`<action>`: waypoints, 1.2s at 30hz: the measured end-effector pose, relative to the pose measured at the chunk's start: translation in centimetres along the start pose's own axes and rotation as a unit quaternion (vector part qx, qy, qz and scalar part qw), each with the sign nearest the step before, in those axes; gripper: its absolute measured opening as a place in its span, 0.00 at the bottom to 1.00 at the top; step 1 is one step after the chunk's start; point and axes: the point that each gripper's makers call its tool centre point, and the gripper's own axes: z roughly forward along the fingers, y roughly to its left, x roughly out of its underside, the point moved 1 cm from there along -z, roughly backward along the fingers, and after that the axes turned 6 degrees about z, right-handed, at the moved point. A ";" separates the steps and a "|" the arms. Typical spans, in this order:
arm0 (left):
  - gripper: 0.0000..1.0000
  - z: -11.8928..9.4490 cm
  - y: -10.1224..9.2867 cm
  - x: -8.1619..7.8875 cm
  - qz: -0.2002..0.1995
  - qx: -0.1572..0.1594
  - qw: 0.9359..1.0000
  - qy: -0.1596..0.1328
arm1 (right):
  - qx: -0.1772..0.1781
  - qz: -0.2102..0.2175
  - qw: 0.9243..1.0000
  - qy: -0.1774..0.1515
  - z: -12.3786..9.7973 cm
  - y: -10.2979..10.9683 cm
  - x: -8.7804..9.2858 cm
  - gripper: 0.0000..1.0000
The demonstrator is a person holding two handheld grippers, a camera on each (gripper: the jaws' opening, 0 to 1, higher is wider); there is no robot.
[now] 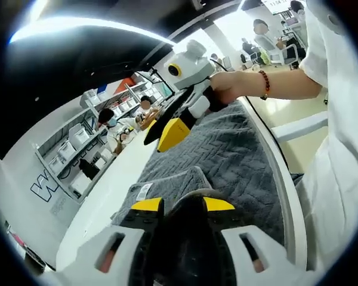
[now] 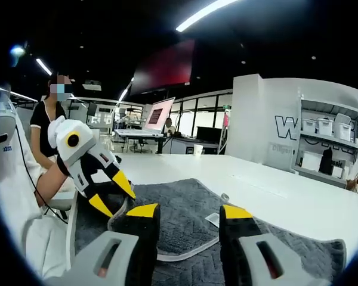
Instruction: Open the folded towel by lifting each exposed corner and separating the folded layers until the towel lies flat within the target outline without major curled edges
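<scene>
A grey herringbone towel (image 1: 227, 155) lies partly folded on the white table (image 1: 110, 193). A folded layer with a white label (image 1: 143, 190) rises right in front of my left gripper (image 1: 182, 205). Its yellow-tipped jaws stand apart, with a dark fold of towel between them. In the right gripper view the left gripper (image 2: 111, 195) sits at the towel's (image 2: 179, 205) left edge, where the hem curls up. My right gripper (image 2: 190, 211) is open low over the towel, with the label (image 2: 213, 219) and a pale hem ahead of it. From the left gripper view, the right gripper (image 1: 160, 138) hovers at the towel's far end.
The person holding the grippers, in white, stands along the table edge (image 1: 286, 179), a bead bracelet (image 1: 264, 83) on one wrist. Shelves with white boxes (image 2: 322, 128) and seated people (image 1: 116, 125) lie beyond the table (image 2: 274, 190).
</scene>
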 end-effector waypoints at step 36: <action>0.02 0.3 -2.1 0.0 0.021 0.055 0.998 0.001 | 0.000 0.011 1.000 0.009 1.0 -0.9 0.2 0.36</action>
